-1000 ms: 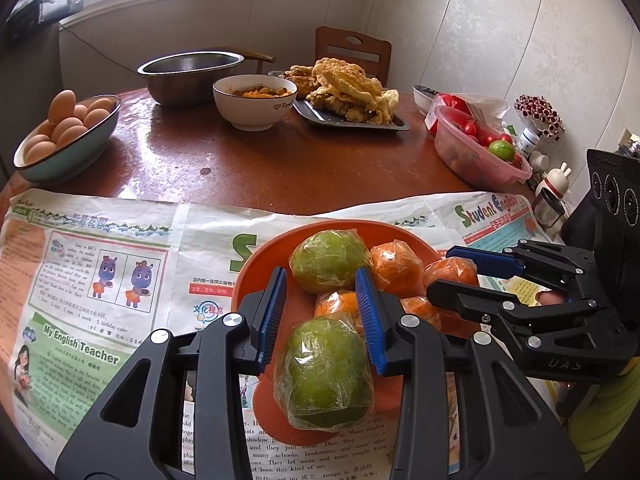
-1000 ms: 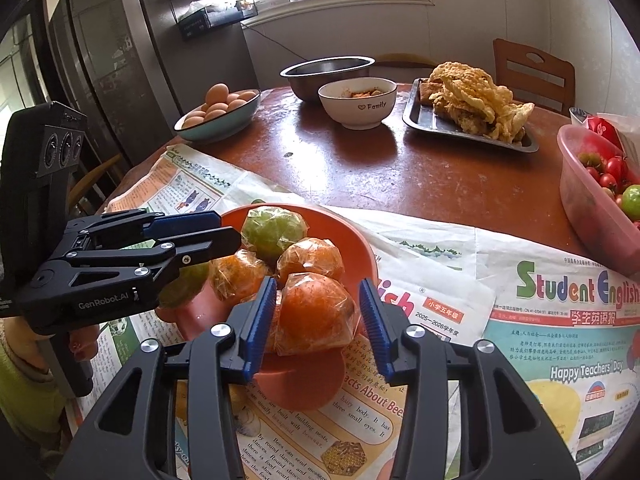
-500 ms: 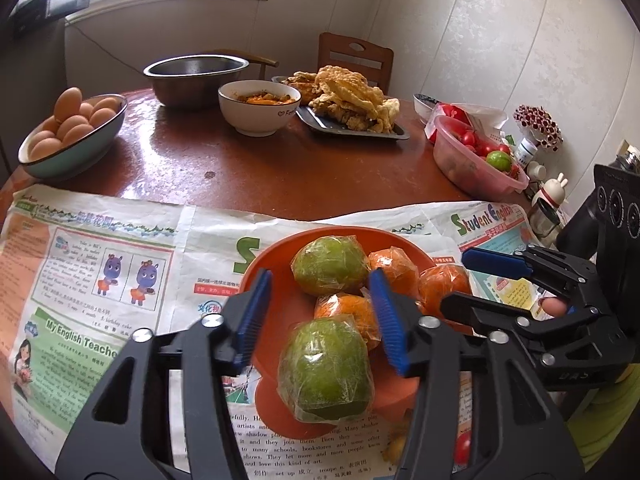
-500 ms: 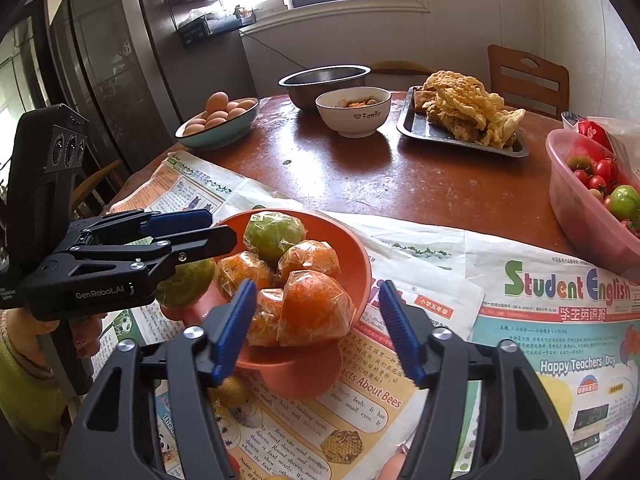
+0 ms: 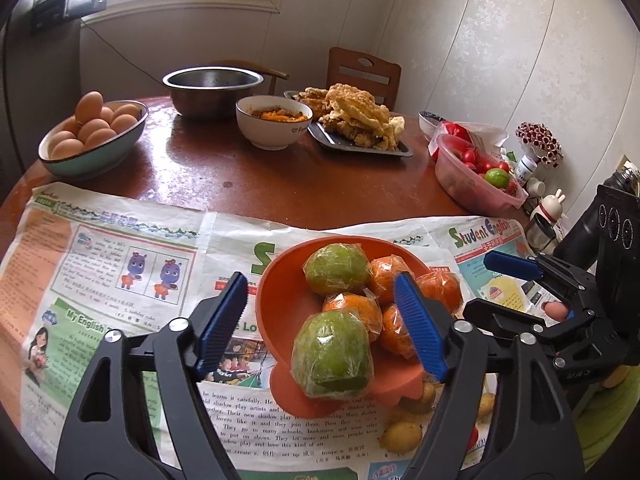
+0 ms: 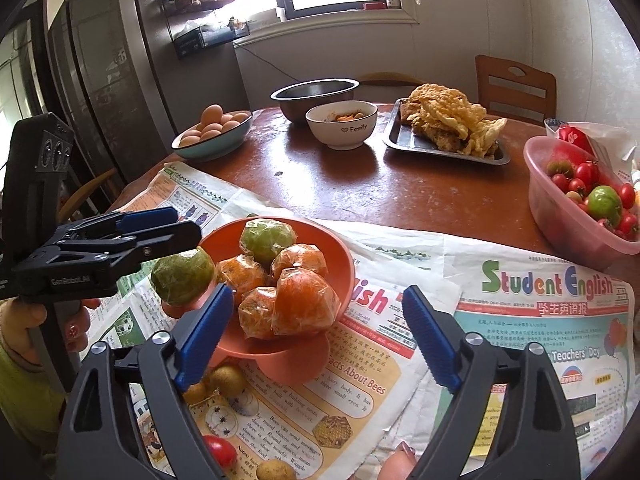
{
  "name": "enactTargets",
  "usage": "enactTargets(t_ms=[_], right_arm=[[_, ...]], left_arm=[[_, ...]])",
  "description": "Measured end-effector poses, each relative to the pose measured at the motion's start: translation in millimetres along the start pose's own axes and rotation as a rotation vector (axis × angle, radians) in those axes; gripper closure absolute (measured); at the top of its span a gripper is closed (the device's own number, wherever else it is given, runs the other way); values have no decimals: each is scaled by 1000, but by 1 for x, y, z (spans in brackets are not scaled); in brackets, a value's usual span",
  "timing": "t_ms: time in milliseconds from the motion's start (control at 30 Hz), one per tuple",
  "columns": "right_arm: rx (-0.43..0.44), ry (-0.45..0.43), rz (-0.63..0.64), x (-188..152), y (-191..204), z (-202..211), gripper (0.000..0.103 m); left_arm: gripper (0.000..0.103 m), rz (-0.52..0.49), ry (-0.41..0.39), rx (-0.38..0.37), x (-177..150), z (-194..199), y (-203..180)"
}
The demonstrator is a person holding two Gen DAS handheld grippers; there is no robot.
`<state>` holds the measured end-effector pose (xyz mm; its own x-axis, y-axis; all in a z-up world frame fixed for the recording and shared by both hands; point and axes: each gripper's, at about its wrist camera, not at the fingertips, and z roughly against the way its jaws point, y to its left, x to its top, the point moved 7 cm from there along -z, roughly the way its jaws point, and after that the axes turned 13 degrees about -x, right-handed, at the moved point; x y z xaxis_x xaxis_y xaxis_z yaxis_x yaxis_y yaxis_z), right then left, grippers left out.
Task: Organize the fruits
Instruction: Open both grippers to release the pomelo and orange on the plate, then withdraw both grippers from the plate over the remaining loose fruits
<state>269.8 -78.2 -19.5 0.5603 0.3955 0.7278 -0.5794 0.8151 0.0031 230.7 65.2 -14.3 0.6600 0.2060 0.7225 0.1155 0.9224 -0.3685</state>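
Observation:
An orange footed bowl (image 5: 280, 300) (image 6: 340, 264) stands on newspaper and holds plastic-wrapped fruit: two green ones (image 5: 332, 354) (image 5: 338, 268) and several orange ones (image 6: 302, 300). My left gripper (image 5: 320, 320) is open, its blue pads either side of the near green fruit without touching it; it also shows in the right wrist view (image 6: 160, 226). My right gripper (image 6: 316, 336) is open and empty, above and in front of the wrapped orange fruit; it also shows in the left wrist view (image 5: 504, 284). Small yellow-brown fruits (image 6: 228, 378) and a red tomato (image 6: 218, 450) lie loose by the bowl's foot.
A pink tub of tomatoes (image 6: 580, 208) stands at the right. At the back are a bowl of eggs (image 5: 92, 136), a steel bowl (image 5: 212, 90), a white bowl (image 5: 274, 120) and a tray of fried food (image 5: 356, 124). Chairs stand behind the round table.
Both grippers have opened wide, releasing the green fruit and the orange fruit into the bowl, and have drawn back and upward from it.

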Motion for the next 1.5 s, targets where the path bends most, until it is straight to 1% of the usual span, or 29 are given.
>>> enactTargets(t_ms=[33, 267, 300, 500, 1033, 1500], right_arm=[[-4, -3, -2, 0, -1, 2, 12], [-17, -22, -8, 0, -4, 12, 10], [-18, -24, -7, 0, -4, 14, 10], [-24, -43, -4, 2, -2, 27, 8], [-39, -94, 19, 3, 8, 64, 5], [-60, -101, 32, -11, 3, 84, 5]], left_arm=[[30, 2, -4, 3, 0, 2, 0], [18, 7, -20, 18, -1, 14, -4], [15, 6, -20, 22, -1, 15, -5], [10, 4, -29, 32, -3, 26, -9], [10, 3, -57, 37, -7, 59, -22], [10, -19, -32, 24, -22, 67, -38]])
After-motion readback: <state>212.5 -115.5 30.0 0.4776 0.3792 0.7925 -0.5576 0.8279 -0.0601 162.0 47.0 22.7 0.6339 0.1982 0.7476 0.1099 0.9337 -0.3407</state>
